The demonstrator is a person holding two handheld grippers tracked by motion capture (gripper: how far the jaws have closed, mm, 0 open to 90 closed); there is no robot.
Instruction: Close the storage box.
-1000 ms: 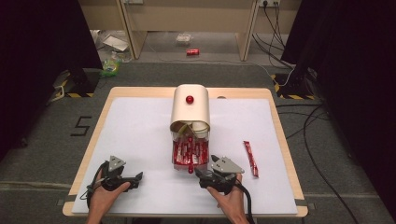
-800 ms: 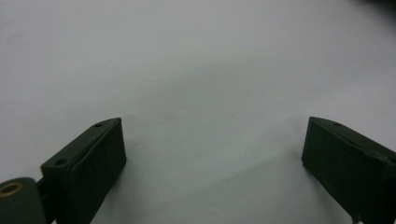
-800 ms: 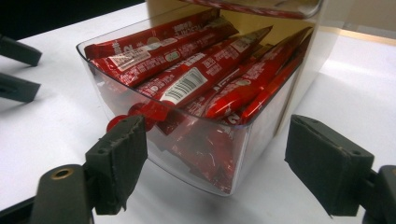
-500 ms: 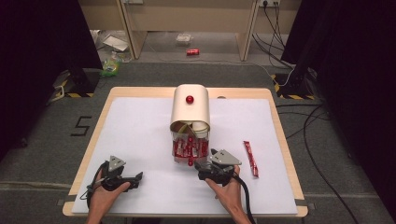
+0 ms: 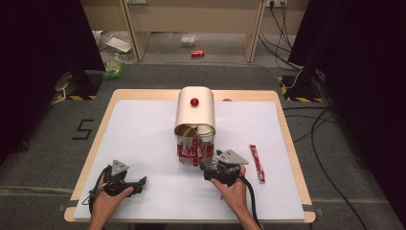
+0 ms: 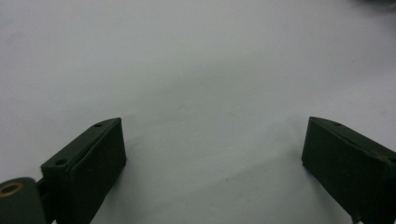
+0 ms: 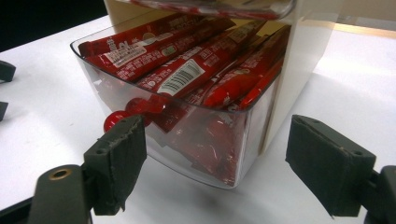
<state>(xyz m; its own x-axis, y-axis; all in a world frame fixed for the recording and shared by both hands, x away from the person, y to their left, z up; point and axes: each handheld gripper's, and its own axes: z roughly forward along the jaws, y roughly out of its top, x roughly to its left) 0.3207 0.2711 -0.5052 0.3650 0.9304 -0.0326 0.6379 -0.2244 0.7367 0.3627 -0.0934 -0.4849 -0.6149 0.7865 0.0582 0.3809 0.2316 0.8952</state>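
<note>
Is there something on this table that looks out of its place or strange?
Yes. One red packet lies alone on the white table, right of the clear drawer, while the other red packets are piled inside that drawer. Nothing looks spilled or damaged.

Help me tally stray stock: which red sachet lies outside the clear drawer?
The lone red sachet lying flat on the white table, beyond the right gripper. The other sachets are piled inside the clear drawer.

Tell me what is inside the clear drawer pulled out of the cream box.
The clear drawer holds red sachets stacked lengthwise. Their far ends run back under the cream box, so the count stays hidden.
</note>
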